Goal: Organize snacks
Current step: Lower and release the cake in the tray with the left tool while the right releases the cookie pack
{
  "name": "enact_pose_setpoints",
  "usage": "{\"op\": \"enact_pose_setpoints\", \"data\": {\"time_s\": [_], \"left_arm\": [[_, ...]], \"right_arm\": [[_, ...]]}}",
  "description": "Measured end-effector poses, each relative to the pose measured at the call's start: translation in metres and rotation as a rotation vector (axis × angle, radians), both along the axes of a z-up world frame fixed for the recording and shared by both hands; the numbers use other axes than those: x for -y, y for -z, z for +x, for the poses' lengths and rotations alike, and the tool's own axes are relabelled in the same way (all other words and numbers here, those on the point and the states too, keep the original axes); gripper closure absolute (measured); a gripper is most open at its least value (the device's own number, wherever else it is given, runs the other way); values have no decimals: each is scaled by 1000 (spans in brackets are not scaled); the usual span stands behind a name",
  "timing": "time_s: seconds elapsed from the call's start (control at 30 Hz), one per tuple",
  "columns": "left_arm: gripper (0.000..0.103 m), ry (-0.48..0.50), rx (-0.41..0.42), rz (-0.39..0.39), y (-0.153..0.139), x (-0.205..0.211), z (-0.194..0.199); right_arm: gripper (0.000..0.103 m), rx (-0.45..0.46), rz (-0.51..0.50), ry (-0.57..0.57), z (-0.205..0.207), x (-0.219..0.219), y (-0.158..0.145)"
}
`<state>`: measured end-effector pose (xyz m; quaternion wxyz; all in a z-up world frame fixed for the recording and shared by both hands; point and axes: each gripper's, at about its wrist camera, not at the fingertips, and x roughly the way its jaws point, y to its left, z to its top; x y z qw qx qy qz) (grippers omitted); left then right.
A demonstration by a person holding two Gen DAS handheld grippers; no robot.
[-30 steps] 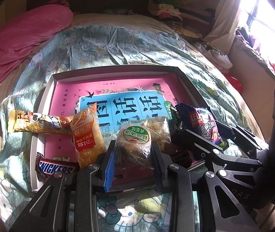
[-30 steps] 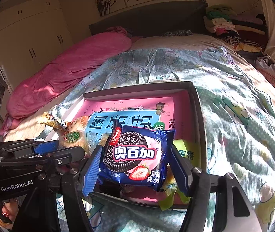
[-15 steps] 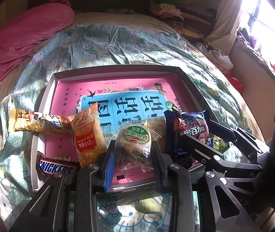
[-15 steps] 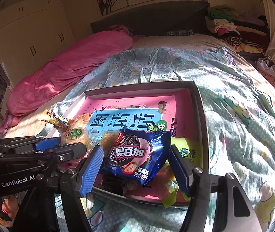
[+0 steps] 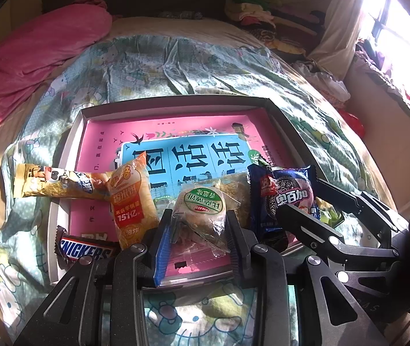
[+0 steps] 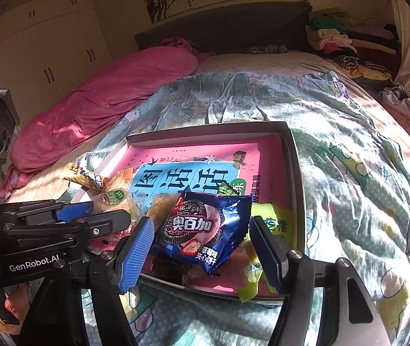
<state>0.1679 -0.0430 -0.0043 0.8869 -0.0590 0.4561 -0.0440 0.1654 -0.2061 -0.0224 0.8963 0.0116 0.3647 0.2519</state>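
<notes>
Snacks crowd the near edge of a shallow tray [image 5: 73, 144] that lies on a bed, and each handheld gripper has one packet between its fingers. Left gripper [image 5: 199, 236] stands with its jaws set narrowly about a clear-wrapped round bun [image 5: 202, 210]; the pads look pressed to the wrapper, though whether they truly pinch it cannot be told for certain. Right gripper [image 6: 202, 245] has a blue cookie packet [image 6: 202, 227] spanning the gap between its wider-set jaws — the packet's long axis runs crosswise, finger to finger, tilted slightly, over the tray's near right corner. Beside the bun, to its left, lie an orange rice-cracker pack [image 5: 132, 201], a yellow stick packet [image 5: 57, 186] over the tray's left rim, and a Snickers bar [image 5: 85, 249]. A green packet [image 6: 271, 225] sits under the cookies. A pink-and-blue book cover [image 5: 176, 150] lines the tray. Beyond: a patterned quilt [image 6: 334, 144], a pink blanket [image 6: 112, 92], a sunlit window [image 5: 401, 34].
</notes>
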Motion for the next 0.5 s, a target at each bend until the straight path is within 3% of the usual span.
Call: {"op": "enact_pose_setpoints", "data": {"time_s": [0.5], "left_arm": [[57, -5, 3, 43, -6, 4, -1]], "right_arm": [[33, 3, 2, 19, 0, 5, -3]]}}
